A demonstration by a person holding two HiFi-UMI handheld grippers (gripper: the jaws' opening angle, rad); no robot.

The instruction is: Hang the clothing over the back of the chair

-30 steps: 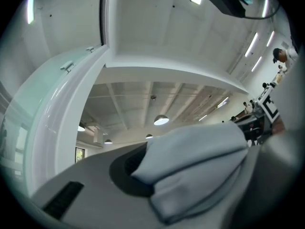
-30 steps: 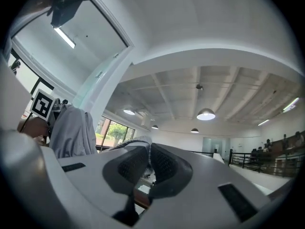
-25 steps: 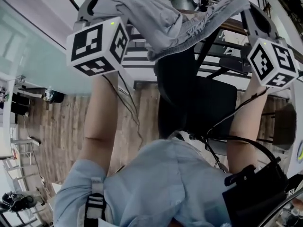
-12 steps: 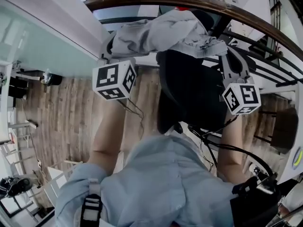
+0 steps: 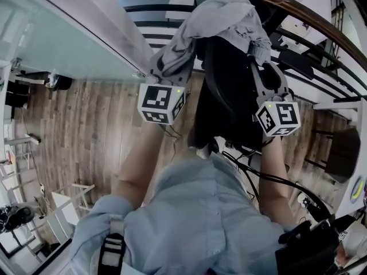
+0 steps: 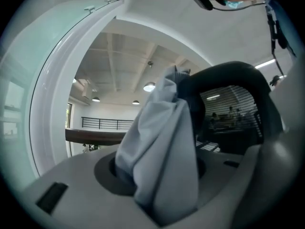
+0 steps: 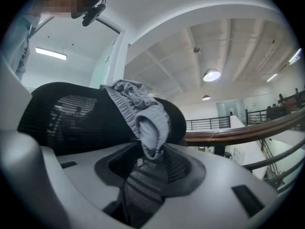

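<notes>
Two grippers, one garment (image 5: 222, 17), one chair (image 5: 228, 99). Grey cloth draped over the chair back's top edge, long axis left to right. At the back's left edge, left gripper (image 5: 168, 67): jaws just opened partway, a fold lying loose between them. At the right edge, right gripper (image 5: 259, 63): likewise just parted, hem hanging at its mouth. I judge both equally near.
</notes>
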